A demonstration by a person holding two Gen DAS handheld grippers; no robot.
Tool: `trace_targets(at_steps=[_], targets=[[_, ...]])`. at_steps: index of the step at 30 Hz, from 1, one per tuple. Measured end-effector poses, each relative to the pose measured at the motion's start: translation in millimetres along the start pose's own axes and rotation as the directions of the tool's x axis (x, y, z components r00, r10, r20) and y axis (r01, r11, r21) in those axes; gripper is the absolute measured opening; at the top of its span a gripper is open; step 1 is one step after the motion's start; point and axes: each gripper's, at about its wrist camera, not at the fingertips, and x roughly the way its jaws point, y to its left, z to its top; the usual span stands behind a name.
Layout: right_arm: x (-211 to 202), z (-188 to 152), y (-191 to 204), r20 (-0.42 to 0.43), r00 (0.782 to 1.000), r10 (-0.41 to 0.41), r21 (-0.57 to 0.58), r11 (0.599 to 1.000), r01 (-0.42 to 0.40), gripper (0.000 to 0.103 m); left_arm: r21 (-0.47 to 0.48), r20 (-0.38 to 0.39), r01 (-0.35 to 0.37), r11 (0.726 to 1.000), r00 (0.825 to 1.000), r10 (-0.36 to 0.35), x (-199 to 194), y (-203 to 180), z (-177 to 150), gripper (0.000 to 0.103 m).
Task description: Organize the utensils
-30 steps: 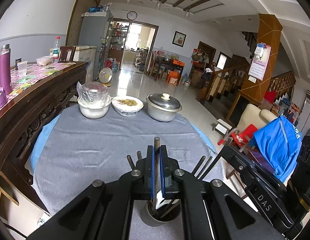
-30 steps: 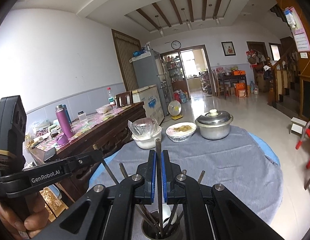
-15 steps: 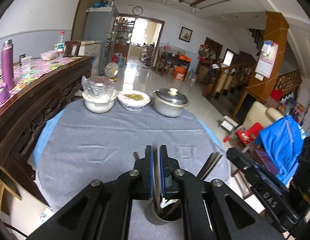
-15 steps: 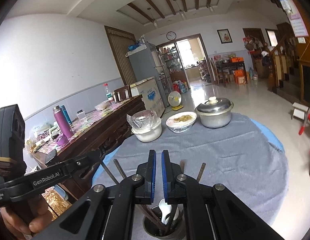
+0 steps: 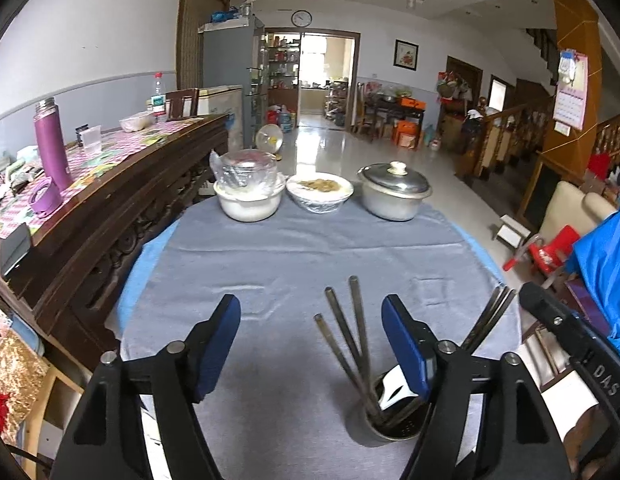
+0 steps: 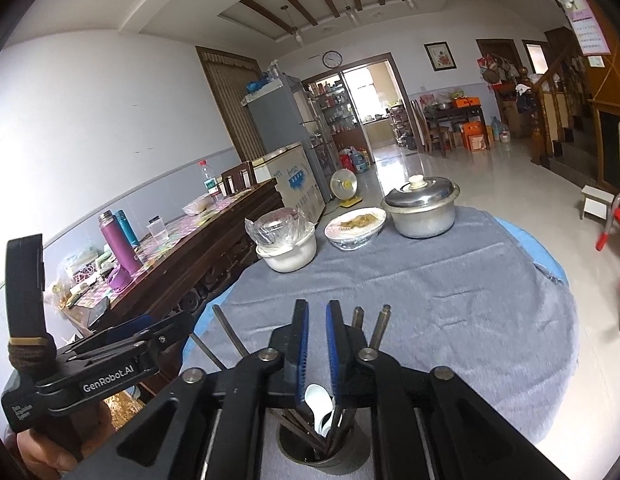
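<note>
Left wrist view: left gripper, black w/ blue pads, jaws wide apart & opening, nothing between the pads but bare grey tablecloth. Round metal utensil cup stands on the cloth at bottom right, just beside & partly behind the right-hand blue pad. Long dark metal chopsticks lean out of it, fanned up-left; a few more stick out to the right. White ceramic spoon sits inside the cup. Right gripper's black body shows at the right edge.

Right wrist view: right gripper w/ blue pads, narrow gap, jaws opening; nothing pinched between the pads. It hovers right above the same cup, w/ the spoon's white bowl visible just below the gap & chopstick ends poking up on both sides of the fingers. Left gripper's black body sits at lower left, gripped by a person's hand.

Far edge of the table: white bowl w/ plastic wrap, patterned bowl of food, lidded aluminium pot, in a row, well apart from the cup. Dark carved wooden sideboard on the left w/ purple flask
</note>
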Motion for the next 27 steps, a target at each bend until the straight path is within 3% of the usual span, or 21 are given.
trace_targets(at_steps=[10,13,15,20,27], targets=[[-12.6,-10.1,-5.4,-0.006,1.0,-0.012,0.029,0.999,0.013,0.022,0.005,-0.009,-0.087,0.996,0.996,0.087,-7.0,4.0,-11.8,0.082],[-21.4,-13.9,-6.0,0.0,1.0,-0.02,0.041,0.999,0.02,0.038,0.008,-0.006,-0.102,0.995,0.995,0.102,-14.2,4.1,-15.9,0.086],[-28.4,-16.1,-5.1,0.01,1.0,-0.025,0.048,0.999,0.024,0.056,0.015,0.004,-0.11,0.994,0.994,0.11,-21.5,2.8,-20.4,0.088],[-50.4,-27.5,4.1,0.018,0.999,-0.043,0.03,0.999,0.042,0.057,0.011,0.014,-0.115,0.993,0.993,0.115,-41.0,-3.1,-29.3,0.095],[-81.9,-49.4,1.1,-0.01,0.998,-0.064,0.057,0.996,0.064,0.06,0.012,0.023,-0.151,0.989,0.988,0.15,-76.8,-10.7,-47.8,0.095]])
